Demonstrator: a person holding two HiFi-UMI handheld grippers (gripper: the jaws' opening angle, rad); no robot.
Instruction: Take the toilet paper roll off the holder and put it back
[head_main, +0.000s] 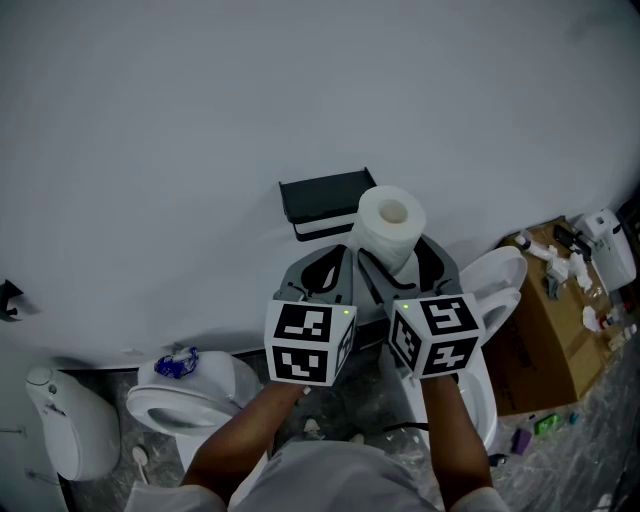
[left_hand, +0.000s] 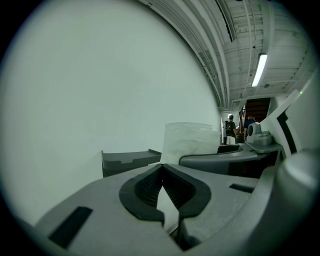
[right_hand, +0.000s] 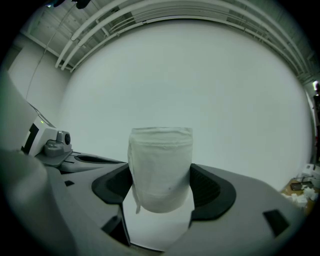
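The white toilet paper roll (head_main: 388, 225) is off the holder and stands upright between the jaws of my right gripper (head_main: 393, 262), which is shut on its sides. In the right gripper view the roll (right_hand: 161, 167) fills the gap between the two dark pads, a loose end hanging at its lower left. The black holder (head_main: 325, 200) is fixed to the white wall just left of the roll. My left gripper (head_main: 328, 262) hovers below the holder, its jaws shut with nothing between them. The left gripper view shows the holder (left_hand: 131, 161) ahead and the roll (left_hand: 190, 142) to its right.
A white toilet (head_main: 190, 400) with a blue item (head_main: 176, 364) on it stands at lower left. Another toilet (head_main: 495, 290) is at the right. A cardboard box (head_main: 560, 330) with small items sits at far right, and a white bin (head_main: 60, 420) at far left.
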